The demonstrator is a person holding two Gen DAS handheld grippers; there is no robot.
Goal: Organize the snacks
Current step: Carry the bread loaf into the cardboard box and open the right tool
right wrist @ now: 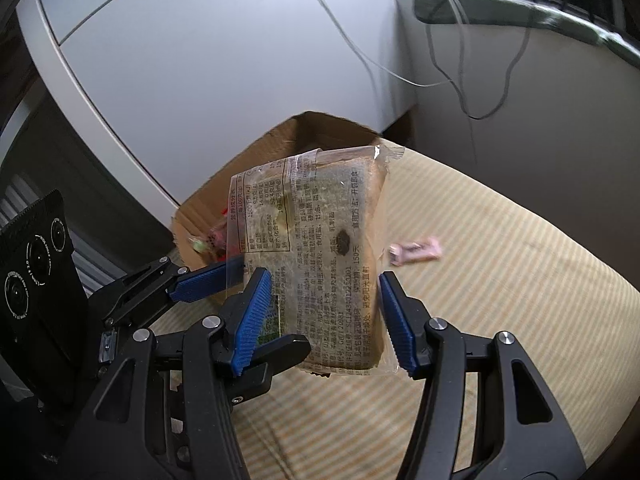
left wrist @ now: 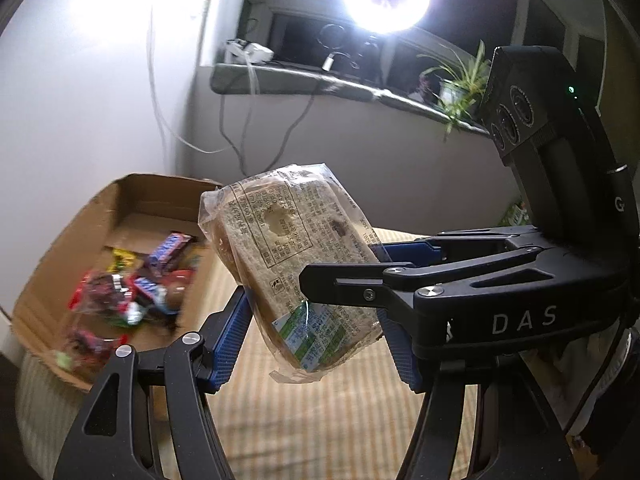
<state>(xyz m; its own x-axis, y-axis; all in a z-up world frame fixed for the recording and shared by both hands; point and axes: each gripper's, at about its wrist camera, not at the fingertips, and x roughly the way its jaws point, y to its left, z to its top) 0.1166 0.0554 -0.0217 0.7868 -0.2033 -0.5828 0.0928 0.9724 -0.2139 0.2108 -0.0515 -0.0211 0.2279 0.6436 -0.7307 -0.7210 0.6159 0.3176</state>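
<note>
Clear crinkly film wraps the bread packet [left wrist: 296, 272], light and squashable, held mid-frame above the striped cushion [left wrist: 320, 420] by both part-open claws, left claw [left wrist: 316, 344] and right claw [right wrist: 320, 320], near the cardboard box [left wrist: 132, 200]; gripping its lower edges suits.

Cardboard box [left wrist: 120, 208] open on top; bread packet [left wrist: 296, 264] fills both tools.

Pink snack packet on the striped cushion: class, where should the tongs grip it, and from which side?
Probably across the narrow middle of the pink snack packet, from above: it lies flat and long on the cushion with bare fabric around it. The left tongs and right tongs hold the bread packet.
</note>
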